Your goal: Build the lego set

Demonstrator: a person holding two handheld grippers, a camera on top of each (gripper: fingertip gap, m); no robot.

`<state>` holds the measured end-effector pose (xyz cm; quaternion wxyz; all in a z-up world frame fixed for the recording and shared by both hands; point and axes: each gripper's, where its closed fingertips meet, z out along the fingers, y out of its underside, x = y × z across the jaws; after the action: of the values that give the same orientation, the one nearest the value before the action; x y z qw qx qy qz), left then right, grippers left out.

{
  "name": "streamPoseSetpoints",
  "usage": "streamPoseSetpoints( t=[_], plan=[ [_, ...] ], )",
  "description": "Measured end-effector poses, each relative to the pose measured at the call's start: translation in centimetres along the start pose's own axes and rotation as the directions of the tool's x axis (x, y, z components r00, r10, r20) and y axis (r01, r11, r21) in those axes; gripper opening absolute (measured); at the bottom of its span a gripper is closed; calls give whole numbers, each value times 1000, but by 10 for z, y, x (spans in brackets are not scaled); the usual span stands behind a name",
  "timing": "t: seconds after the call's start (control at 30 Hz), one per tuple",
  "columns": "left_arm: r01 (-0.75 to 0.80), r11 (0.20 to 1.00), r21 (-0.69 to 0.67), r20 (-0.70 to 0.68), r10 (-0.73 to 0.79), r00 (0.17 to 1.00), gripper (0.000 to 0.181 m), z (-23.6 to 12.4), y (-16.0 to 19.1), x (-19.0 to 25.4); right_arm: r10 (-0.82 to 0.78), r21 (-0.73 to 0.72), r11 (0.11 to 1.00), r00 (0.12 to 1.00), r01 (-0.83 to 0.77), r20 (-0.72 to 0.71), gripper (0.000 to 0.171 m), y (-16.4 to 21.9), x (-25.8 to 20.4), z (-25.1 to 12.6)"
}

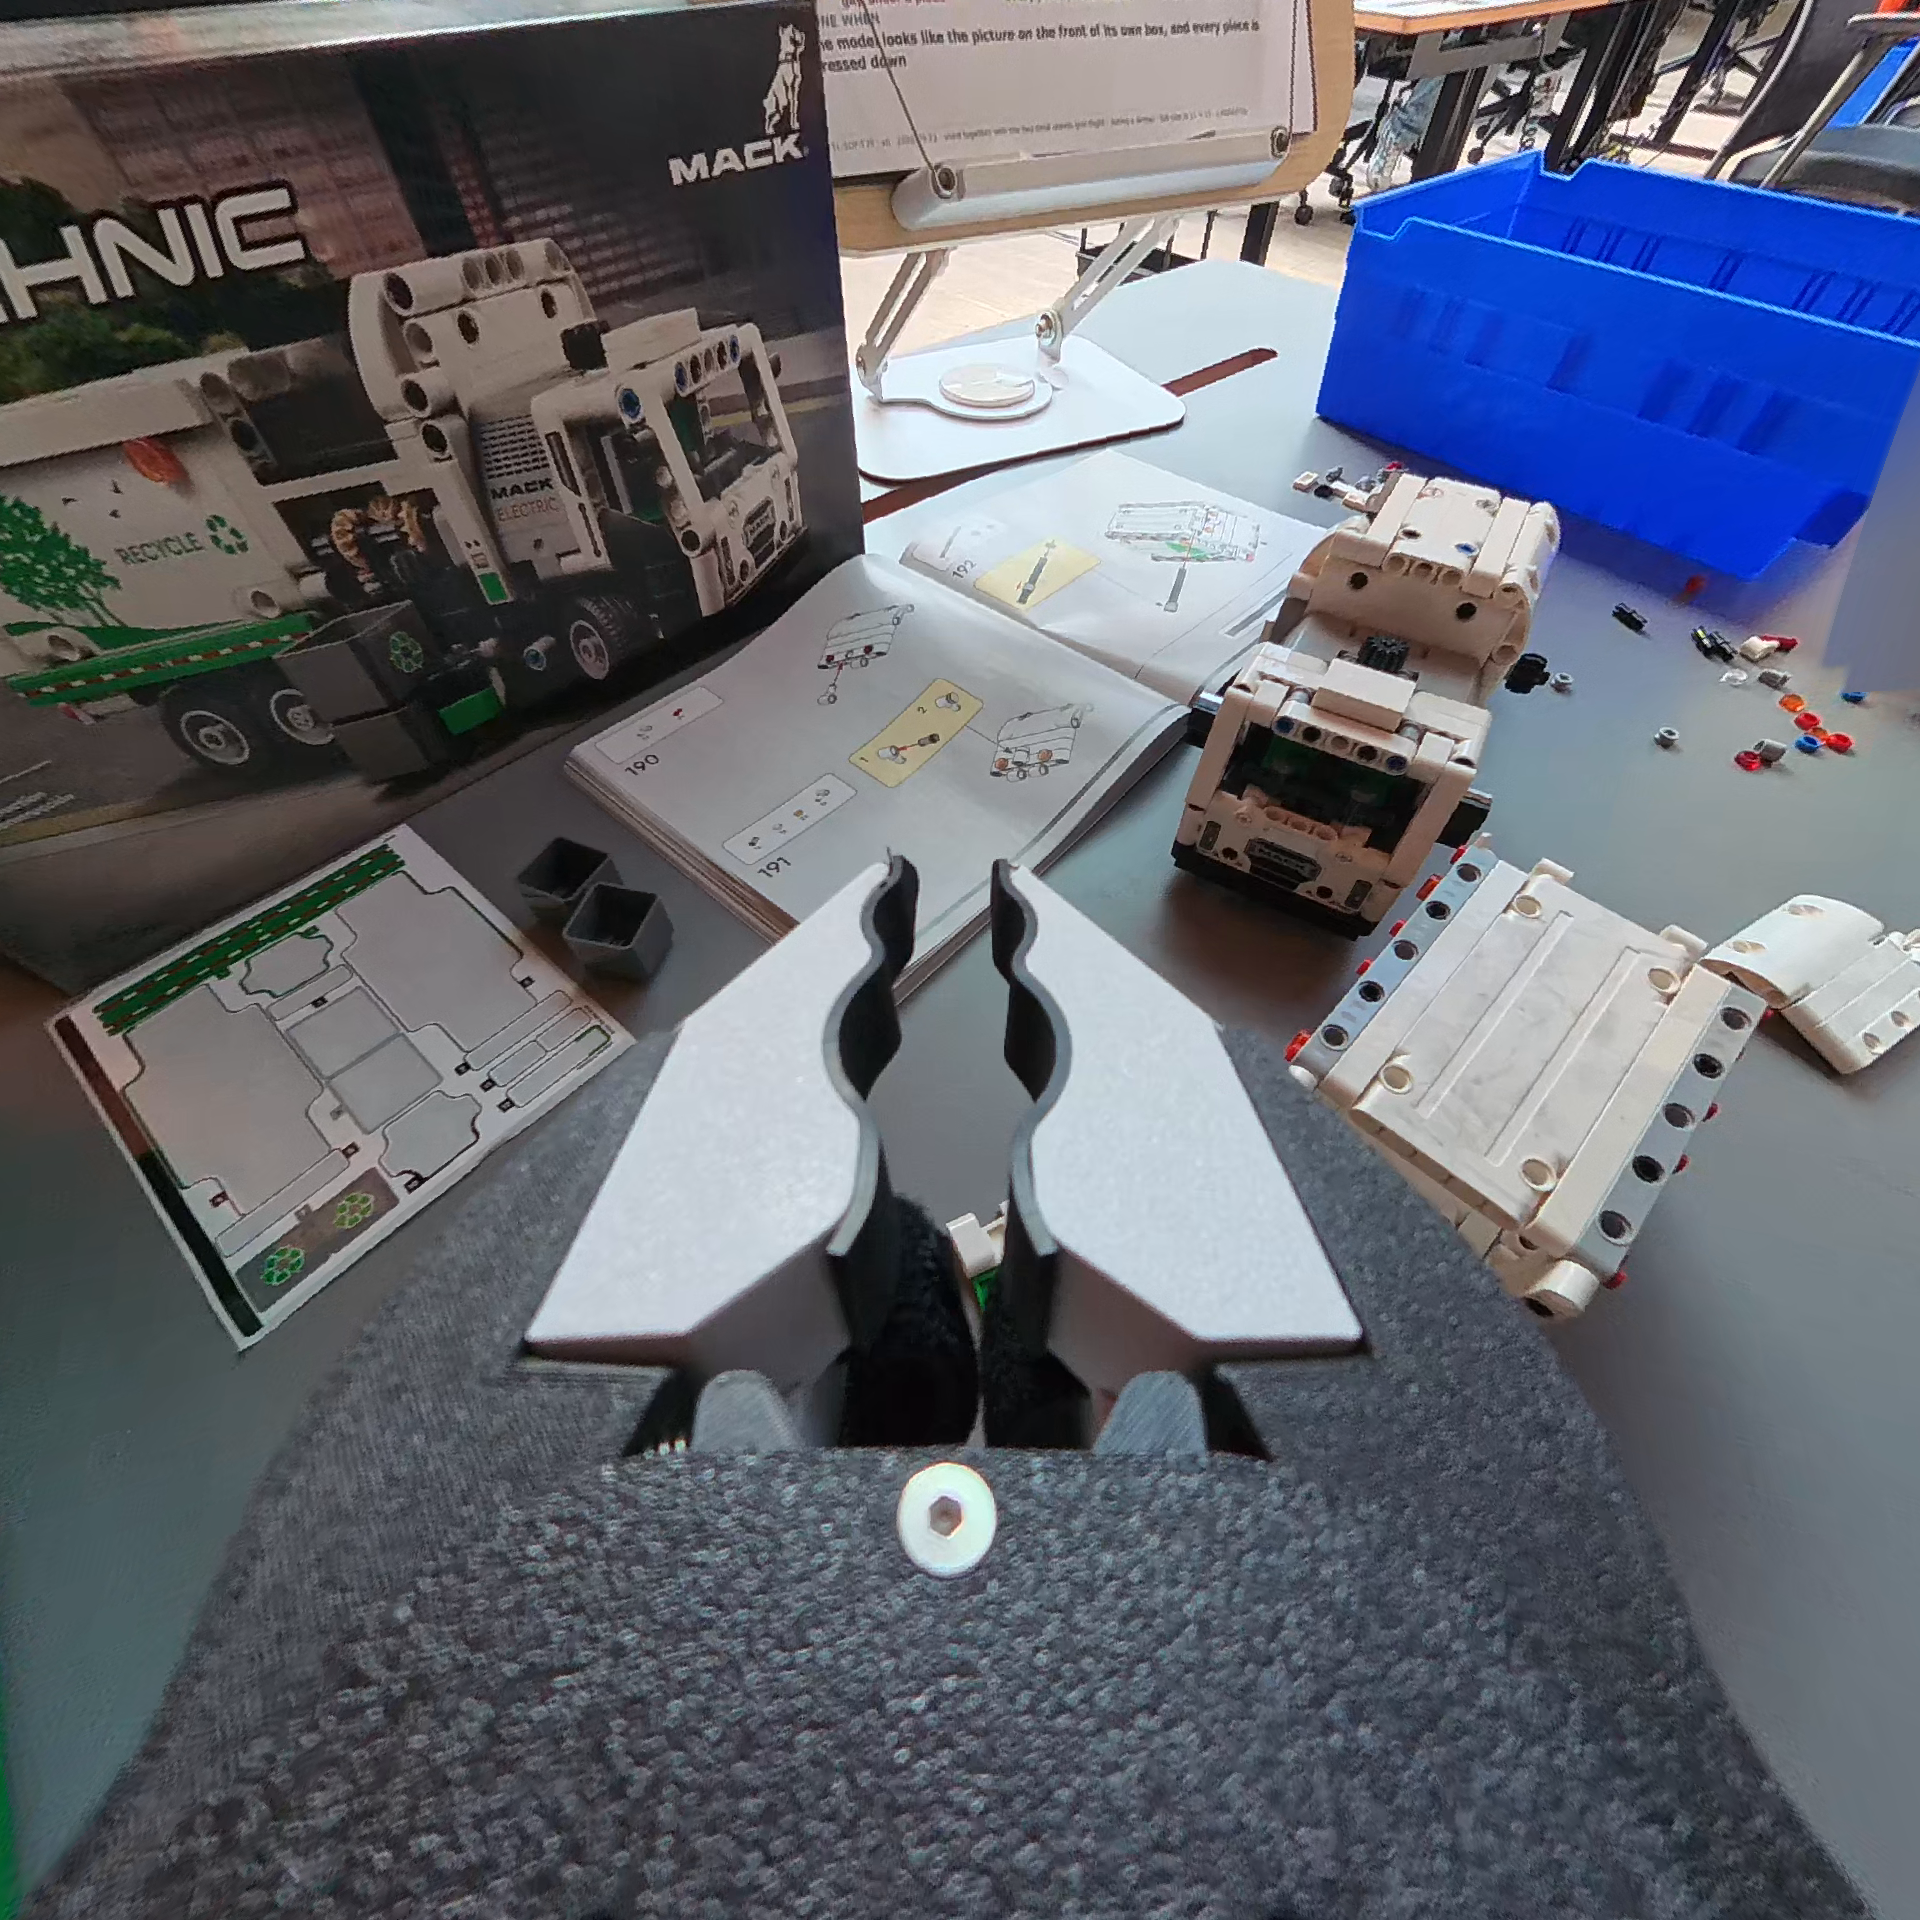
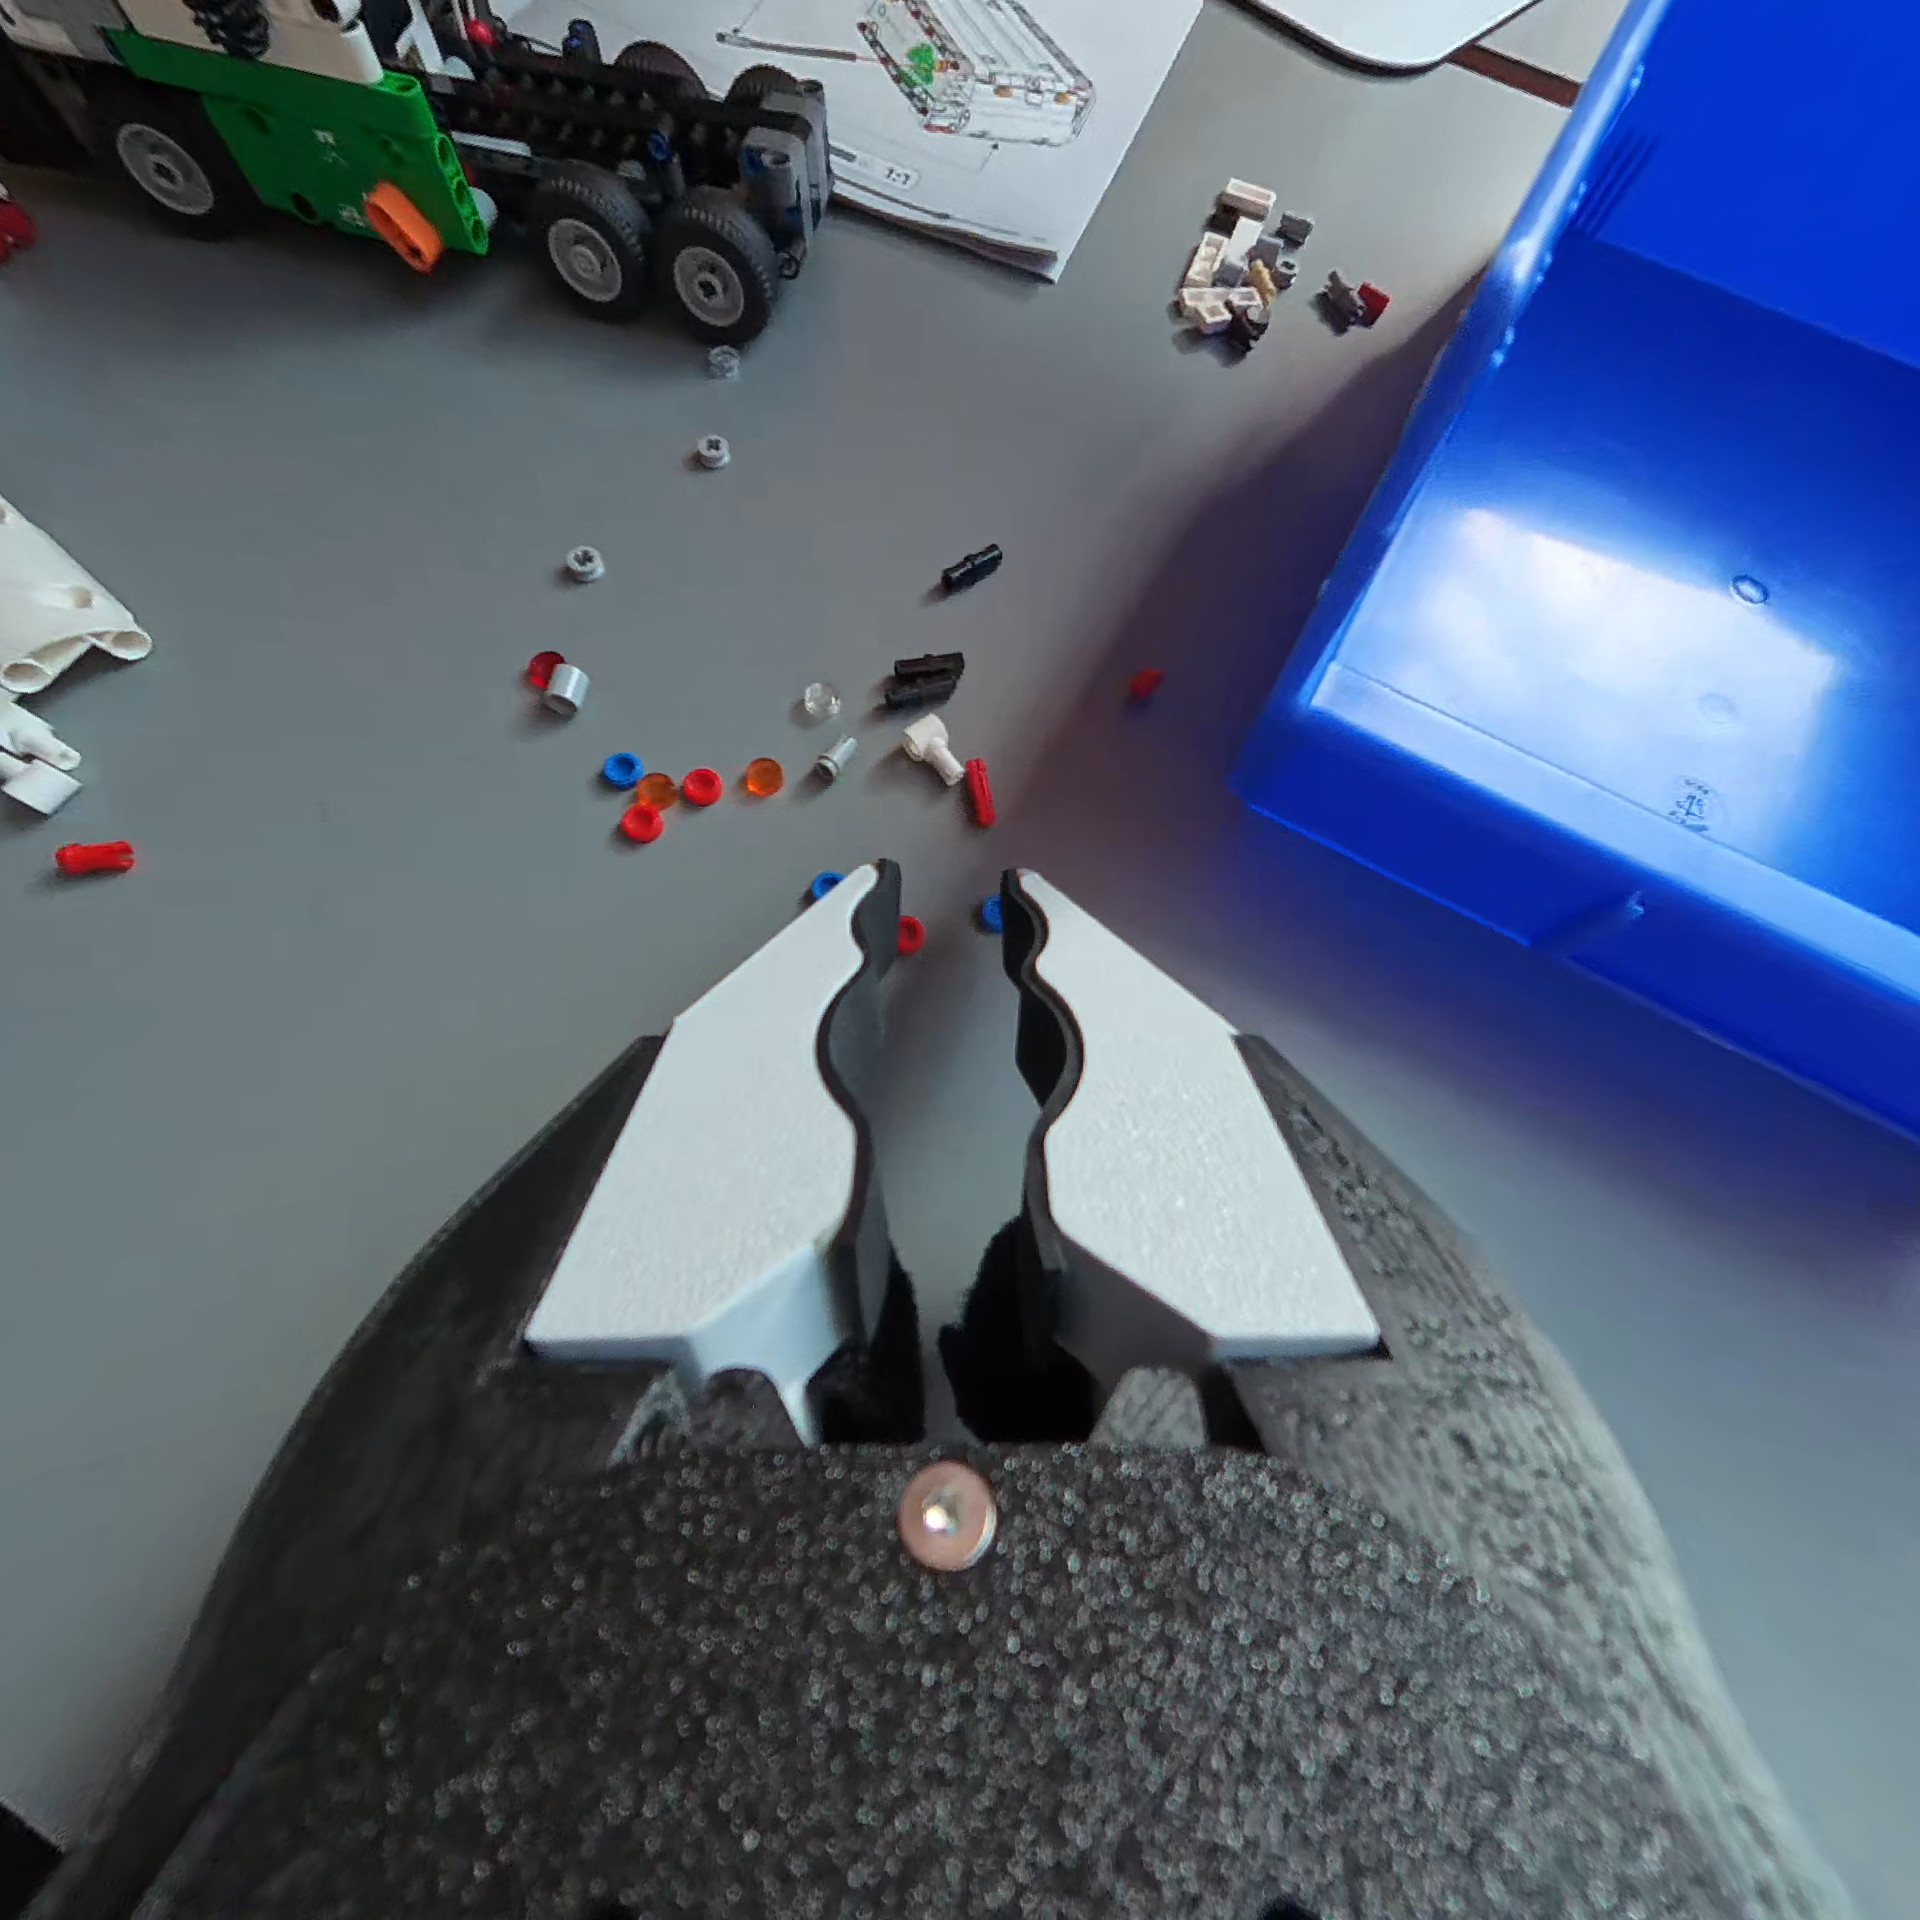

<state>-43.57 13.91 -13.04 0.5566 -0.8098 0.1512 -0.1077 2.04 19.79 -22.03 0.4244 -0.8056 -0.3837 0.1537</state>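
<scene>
In the left wrist view a white truck cab assembly (image 1: 1340, 727) stands on the grey table, with a white panel assembly (image 1: 1507, 1070) lying in front of it. My left gripper (image 1: 951, 873) is open a little and empty, above the table near the open instruction booklet (image 1: 883, 727). In the right wrist view my right gripper (image 2: 948, 875) is open and low over loose small pieces. A red round stud (image 2: 911, 933) lies between its fingers, by the left one. Blue studs (image 2: 992, 912) lie beside the tips. The truck chassis (image 2: 416, 156), with a green panel and wheels, stands far left.
The set's box (image 1: 416, 416) stands at the back left, with a sticker sheet (image 1: 322, 1070) and two small grey bins (image 1: 597, 904) before it. A blue bin (image 2: 1621, 623) is at the right. Scattered studs and pins (image 2: 707, 784) and a small pile (image 2: 1236, 260) lie on the table. A white stand (image 1: 1018, 395) is behind the booklet. My right fingertips sit around 45 cm from my left ones.
</scene>
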Motion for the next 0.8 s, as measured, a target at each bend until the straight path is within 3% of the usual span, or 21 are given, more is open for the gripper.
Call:
streamPoseSetpoints(
  t=[0.43, 0.67, 0.73, 0.8],
  plan=[
    [-7, 1000, -4, 1, 7, 1000, 12, 0, 1, 0, 24, 82, 996, 998, -18, -66, 19, -39, 2, 21],
    [11, 1000, -4, -24, -11, 1000, 12, 1, 0, 4, 52, 189, 981, 998, -44, -38, 38, -102, -17, 58],
    [16, 1000, 1, -39, -16, 999, 12, 0, -1, 6, 24, 85, 996, 999, -20, -42, 27, -120, -18, 65],
    [18, 1000, 10, -50, -18, 999, 12, -3, -3, 8, -116, 37, 992, 992, 118, -51, 20, -153, -8, 56]
  ],
)
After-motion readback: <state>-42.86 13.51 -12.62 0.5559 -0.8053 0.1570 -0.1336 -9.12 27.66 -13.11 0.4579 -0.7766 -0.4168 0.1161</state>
